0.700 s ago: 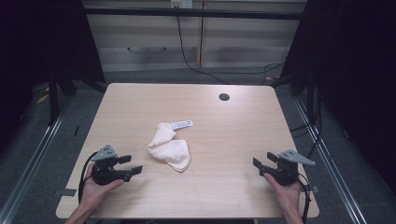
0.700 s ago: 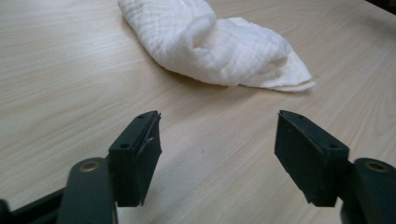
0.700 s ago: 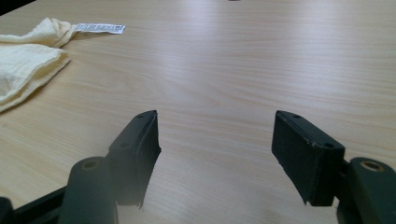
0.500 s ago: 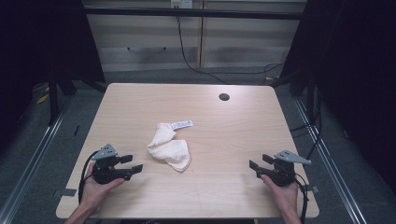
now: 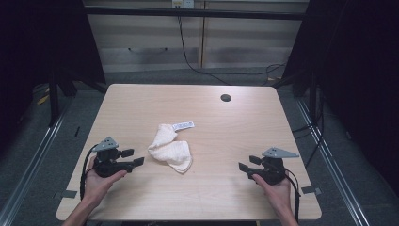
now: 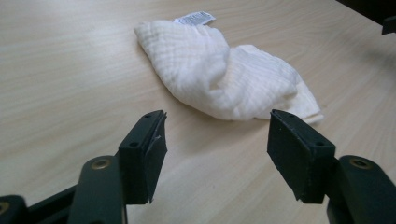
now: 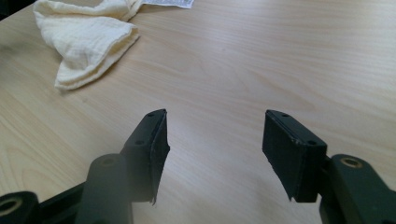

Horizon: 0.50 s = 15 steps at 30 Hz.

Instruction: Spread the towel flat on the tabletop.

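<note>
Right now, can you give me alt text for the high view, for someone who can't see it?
A crumpled cream cotton cloth with a white label lies near the middle of a light wooden table. The left gripper sits just beside it, jaws open and empty; the right gripper rests farther off near the table's right side, also open.

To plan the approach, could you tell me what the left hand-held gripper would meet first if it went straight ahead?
Probably the crumpled white cloth: it lies just ahead of the open left hand-held gripper, slightly off to one side.

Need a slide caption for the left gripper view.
Open left gripper faces a crumpled white cloth lying on the wooden table.
</note>
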### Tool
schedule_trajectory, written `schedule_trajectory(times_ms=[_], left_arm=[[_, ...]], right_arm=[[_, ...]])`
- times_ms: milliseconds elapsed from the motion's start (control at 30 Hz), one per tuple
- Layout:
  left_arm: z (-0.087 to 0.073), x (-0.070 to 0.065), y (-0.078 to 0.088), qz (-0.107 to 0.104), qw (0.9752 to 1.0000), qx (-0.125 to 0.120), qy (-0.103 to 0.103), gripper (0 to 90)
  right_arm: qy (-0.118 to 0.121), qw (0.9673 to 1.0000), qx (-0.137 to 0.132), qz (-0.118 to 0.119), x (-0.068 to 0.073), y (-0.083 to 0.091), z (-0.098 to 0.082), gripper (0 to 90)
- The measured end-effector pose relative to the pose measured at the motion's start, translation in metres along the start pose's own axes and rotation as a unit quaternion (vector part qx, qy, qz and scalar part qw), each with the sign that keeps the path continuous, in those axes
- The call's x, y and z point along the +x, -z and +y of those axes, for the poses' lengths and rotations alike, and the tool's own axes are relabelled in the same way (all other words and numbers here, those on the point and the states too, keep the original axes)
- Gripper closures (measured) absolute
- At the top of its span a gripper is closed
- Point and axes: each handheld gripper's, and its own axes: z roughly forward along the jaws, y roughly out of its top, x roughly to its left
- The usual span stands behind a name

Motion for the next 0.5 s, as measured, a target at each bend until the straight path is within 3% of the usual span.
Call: schedule_trajectory(times_ms=[67, 233, 300, 433, 500], left_arm=[[0.002, 0.000, -0.001, 0.000, 1.0000, 0.003, -0.002, 39.4], [0.015, -0.004, -0.015, 0.004, 0.9994, 0.017, -0.029, 41.4], [0.017, -0.004, -0.017, 0.002, 0.9995, 0.018, -0.028, 41.5], [0.030, -0.004, -0.029, 0.027, 0.9989, 0.019, -0.032, 46.7], [0.035, 0.000, -0.038, 0.023, 0.9992, 0.022, -0.023, 49.0]], right_arm=[[0.002, 1.0000, 0.002, 0.003, 0.001, -0.002, 0.003, 39.8], [0.011, 0.9996, 0.002, 0.026, 0.007, -0.015, 0.023, 39.8], [0.013, 0.9994, 0.001, 0.031, 0.008, -0.020, 0.028, 39.8], [0.018, 0.9988, 0.002, 0.046, 0.011, -0.032, 0.033, 38.6], [0.019, 0.9985, 0.005, 0.051, 0.014, -0.039, 0.035, 38.4]])
